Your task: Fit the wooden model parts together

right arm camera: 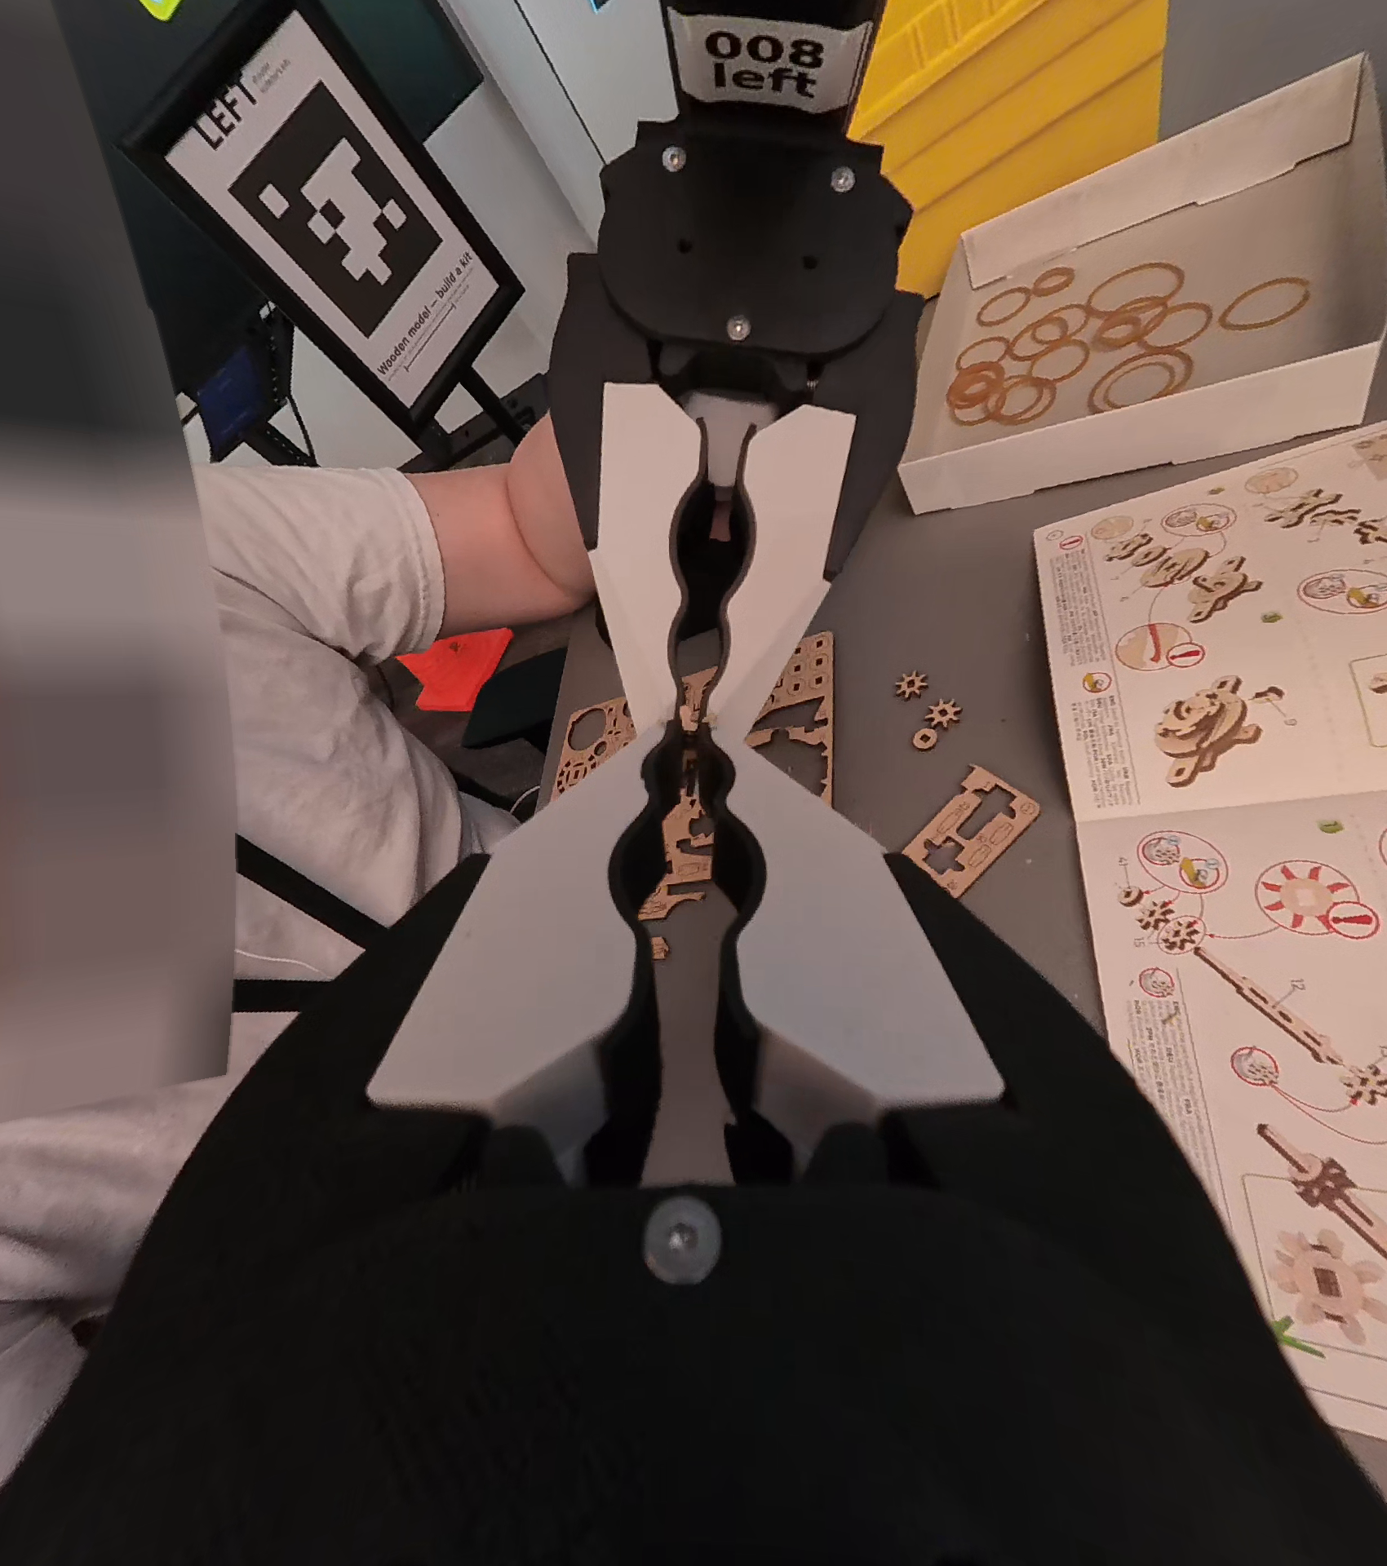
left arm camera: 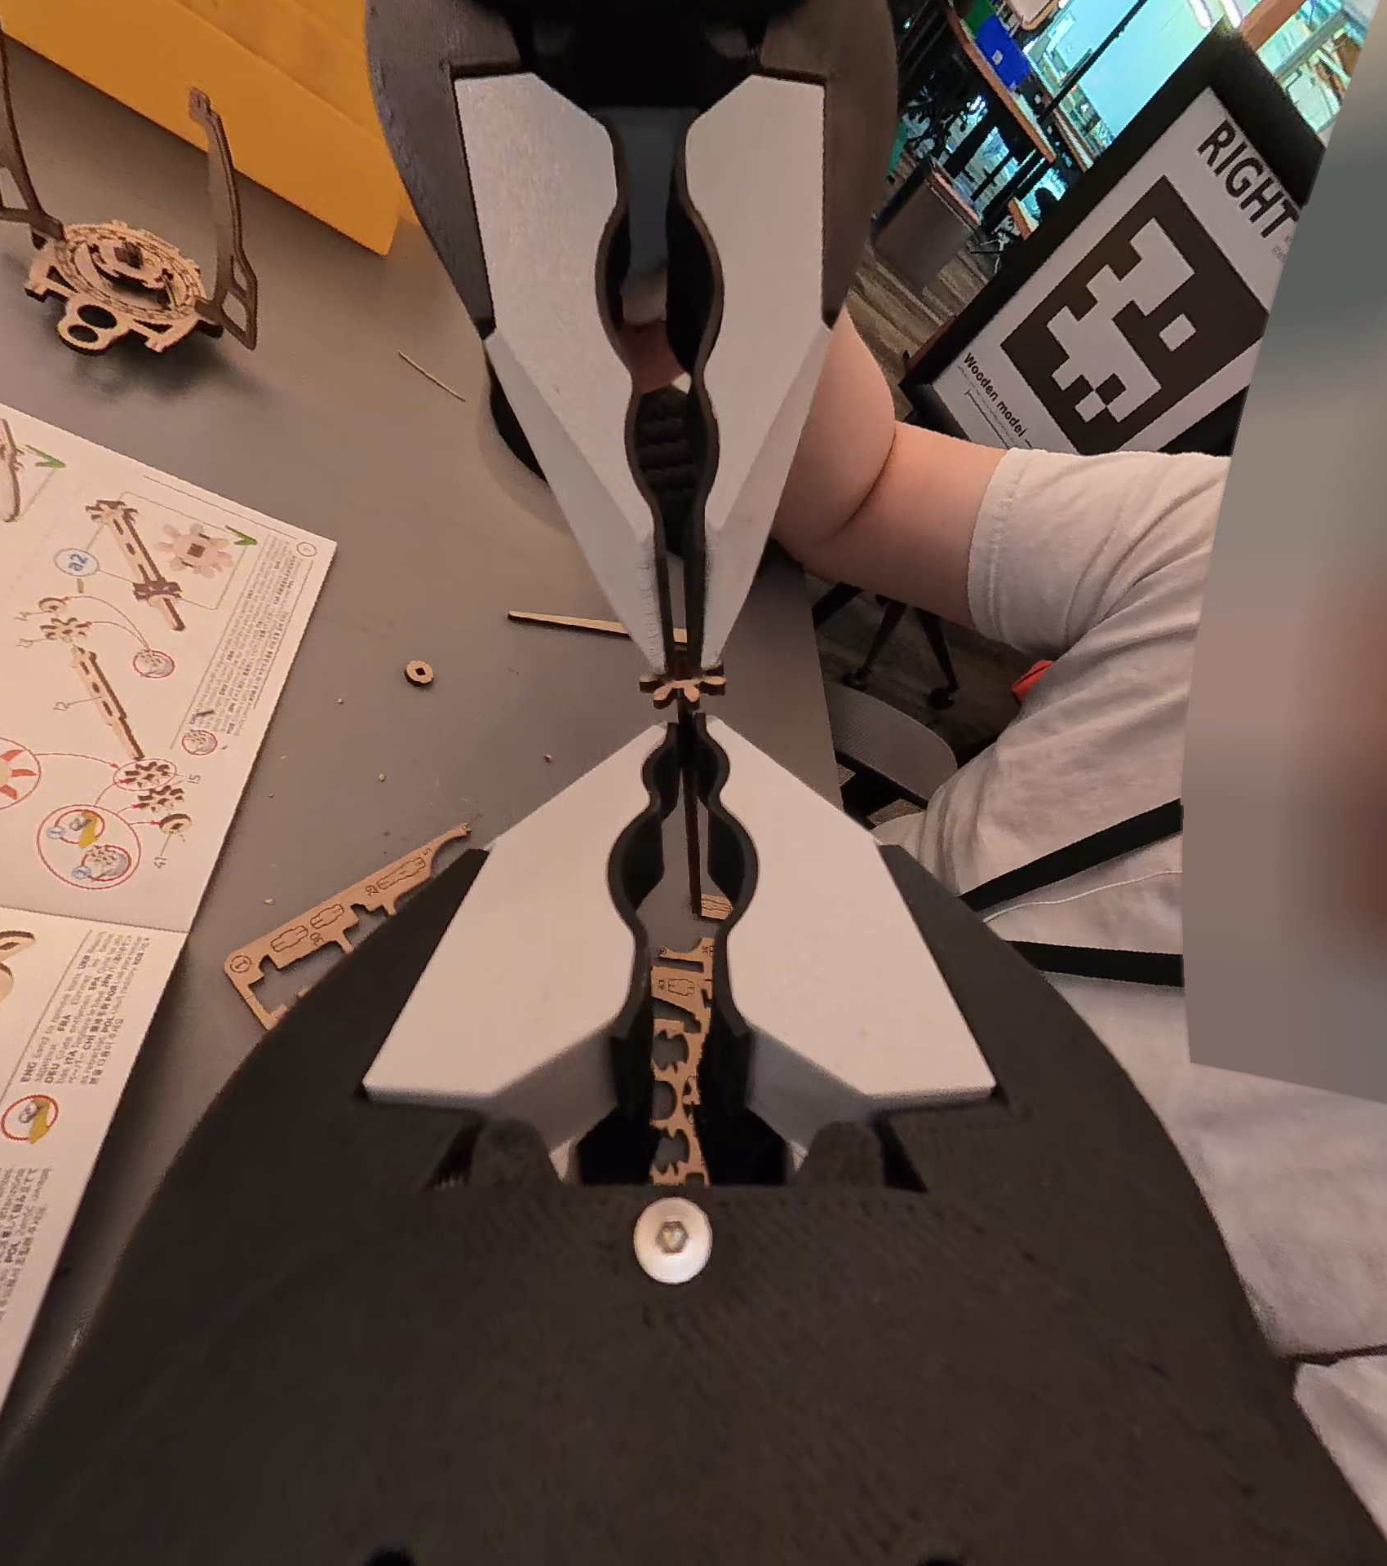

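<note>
In the left wrist view, the left tongs (left arm camera: pixel 683 720), white-fingered on a black body, are pressed together on a thin dark wooden strip (left arm camera: pixel 688 830) seen edge-on, which runs back between the fingers. At its far end sits a small pale wooden gear with rounded teeth (left arm camera: pixel 680 683), and the right tongs (left arm camera: pixel 683 657) come in from the opposite side, tip to tip, their fingers closed on the same strip just behind the gear. All of this is held above the grey surface (left arm camera: pixel 385 474), on which lie a partly built round wooden model with two dark upright arms (left arm camera: pixel 114 271), an open printed instruction booklet (left arm camera: pixel 80 678), a small wooden washer with a square hole (left arm camera: pixel 419 673), a thin wooden stick (left arm camera: pixel 567 623) and a punched-out plywood parts sheet (left arm camera: pixel 334 924). In the right wrist view, the right tongs (right arm camera: pixel 686 737) are clamped together at their tips and meet the left tongs (right arm camera: pixel 690 710) nose to nose, the small wooden piece between them mostly hidden. Beyond lie two loose small wooden gears (right arm camera: pixel 927 699), a white cardboard tray (right arm camera: pixel 1139 441) holding rubber bands (right arm camera: pixel 1097 339), and a yellow bin (right arm camera: pixel 1012 93).
</note>
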A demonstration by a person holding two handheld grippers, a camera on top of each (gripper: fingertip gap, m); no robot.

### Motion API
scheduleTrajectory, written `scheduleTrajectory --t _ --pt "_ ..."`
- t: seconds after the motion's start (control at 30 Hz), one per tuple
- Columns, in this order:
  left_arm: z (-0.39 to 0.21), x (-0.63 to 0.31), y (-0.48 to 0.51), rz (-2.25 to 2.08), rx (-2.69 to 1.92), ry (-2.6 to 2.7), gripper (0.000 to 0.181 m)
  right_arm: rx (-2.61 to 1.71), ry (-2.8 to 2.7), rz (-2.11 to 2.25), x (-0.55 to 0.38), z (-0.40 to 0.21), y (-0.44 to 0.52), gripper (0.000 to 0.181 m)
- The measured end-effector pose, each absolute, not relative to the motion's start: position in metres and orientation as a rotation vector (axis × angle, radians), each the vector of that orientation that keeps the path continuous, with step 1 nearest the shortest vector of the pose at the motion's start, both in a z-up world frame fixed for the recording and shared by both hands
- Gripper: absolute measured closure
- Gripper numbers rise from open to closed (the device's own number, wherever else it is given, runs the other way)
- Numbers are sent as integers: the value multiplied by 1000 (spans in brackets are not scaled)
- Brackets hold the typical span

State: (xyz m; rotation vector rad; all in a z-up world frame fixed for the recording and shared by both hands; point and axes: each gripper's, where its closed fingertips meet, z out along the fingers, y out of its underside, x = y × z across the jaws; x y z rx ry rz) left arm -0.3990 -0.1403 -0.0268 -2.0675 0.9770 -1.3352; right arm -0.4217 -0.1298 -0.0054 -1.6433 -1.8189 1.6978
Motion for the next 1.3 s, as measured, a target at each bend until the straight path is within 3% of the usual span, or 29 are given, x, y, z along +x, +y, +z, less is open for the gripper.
scheduleTrajectory --t 0.23,0.53,1.03,1.3 --pt "-16 -406 -127 -1365 -2016 866 171 -1685 -1602 1860 -427 6 -109 181" --pt "-17 -418 -103 -1444 -1979 691 181 -1762 -1341 2047 -436 3 -84 181" --pt "-21 -442 -87 -1460 -1964 608 166 -1843 -1203 2130 -442 -14 -68 181" --pt "-34 -437 -85 -1450 -2009 610 171 -1854 -1210 2131 -445 -19 -71 181"
